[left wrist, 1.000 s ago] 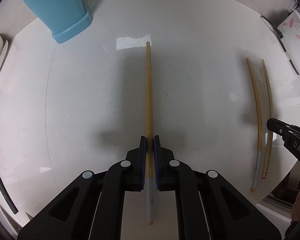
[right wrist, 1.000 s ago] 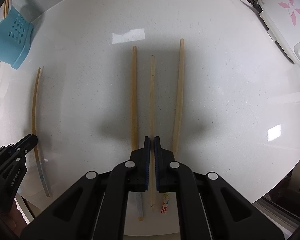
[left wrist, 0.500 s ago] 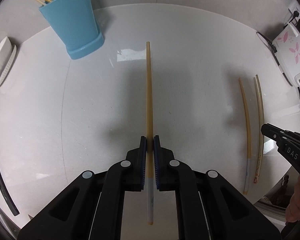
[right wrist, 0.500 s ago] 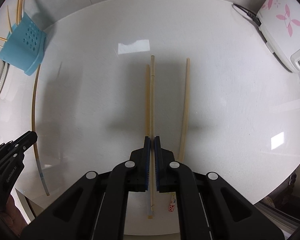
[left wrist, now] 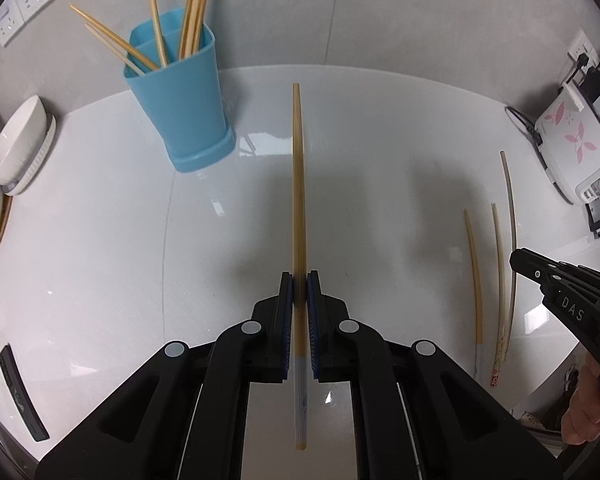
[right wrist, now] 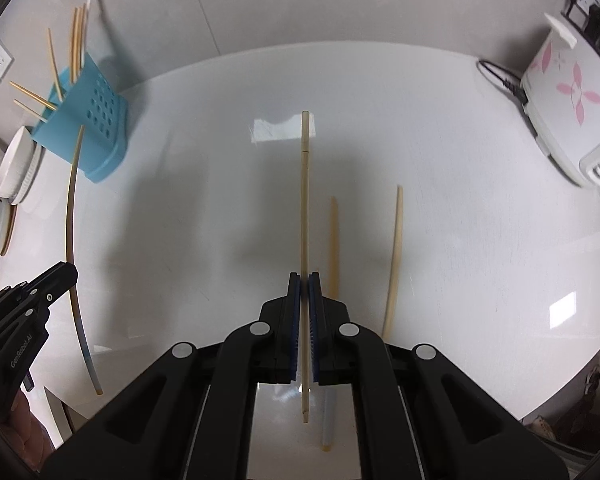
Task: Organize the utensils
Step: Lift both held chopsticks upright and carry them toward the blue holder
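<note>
White and glossy, the round tabletop (left wrist: 100, 240) stands against a pale wall with sockets, and it carries a blue utensil holder (left wrist: 180, 112) toward its far left edge, already bristling with upright chopsticks, which marks it as the likely home for the loose ones. The left gripper (left wrist: 299, 284) is clamped on a darker bamboo chopstick (left wrist: 297, 184), gripped near its pale patterned handle end so that the long tapered part juts forward, clear of the table, a hold that would let the tip be steered into the holder's mouth. The right gripper (right wrist: 304, 284) is pinched in the same way on a paler chopstick (right wrist: 304, 200), its jaws drawn tight on the thin shaft with most of the length out in front. Two more chopsticks (right wrist: 394, 256) lie flat on the table just beside and below the right gripper, roughly parallel, seemingly waiting their turn. A stack of white bowls (left wrist: 16, 148) sits at the left edge, and a white appliance with pink flowers (right wrist: 568, 96) at the right, both well apart from the work. Judging by this, both sticks are lifted and the carry to the holder comes next.
</note>
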A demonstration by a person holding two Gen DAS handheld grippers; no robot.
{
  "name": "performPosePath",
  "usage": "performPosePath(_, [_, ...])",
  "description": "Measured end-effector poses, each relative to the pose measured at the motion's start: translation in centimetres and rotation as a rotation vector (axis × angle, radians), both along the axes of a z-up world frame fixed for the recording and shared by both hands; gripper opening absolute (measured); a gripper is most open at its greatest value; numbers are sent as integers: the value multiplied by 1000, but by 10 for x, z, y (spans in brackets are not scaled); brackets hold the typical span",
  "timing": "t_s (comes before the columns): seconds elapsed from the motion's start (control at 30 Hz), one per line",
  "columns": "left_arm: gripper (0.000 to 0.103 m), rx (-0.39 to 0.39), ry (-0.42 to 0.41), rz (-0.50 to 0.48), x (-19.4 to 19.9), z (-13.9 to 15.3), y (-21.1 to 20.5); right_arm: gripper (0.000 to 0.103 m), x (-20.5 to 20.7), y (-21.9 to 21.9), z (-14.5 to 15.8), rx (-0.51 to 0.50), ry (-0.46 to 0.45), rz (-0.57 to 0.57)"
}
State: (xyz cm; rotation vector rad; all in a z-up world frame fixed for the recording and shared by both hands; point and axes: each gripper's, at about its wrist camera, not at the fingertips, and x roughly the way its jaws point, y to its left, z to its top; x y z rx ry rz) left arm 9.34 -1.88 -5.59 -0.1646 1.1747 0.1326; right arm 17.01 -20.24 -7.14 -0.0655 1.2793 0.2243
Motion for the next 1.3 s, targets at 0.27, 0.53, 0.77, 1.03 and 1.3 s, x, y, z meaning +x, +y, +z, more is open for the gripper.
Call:
performPosePath(0.27, [6,-10,-67,17,7,24,15,3,10,16,24,35,-70,36])
performPosePath(0.53, [6,-23,-175,52,10,63,40,3,18,44,49,70,-131,82])
performPosePath(0.77, [6,-18,-242,92,13,87,61,3,27,75,79,96,-207,140])
performPosePath(1.03, [6,-35,-353,131,18,113,89,3,38,107,111,140,-290,195])
performPosePath(1.3, [6,-37,-475,168,30,134,116,3,51,134,128,197,-333,217])
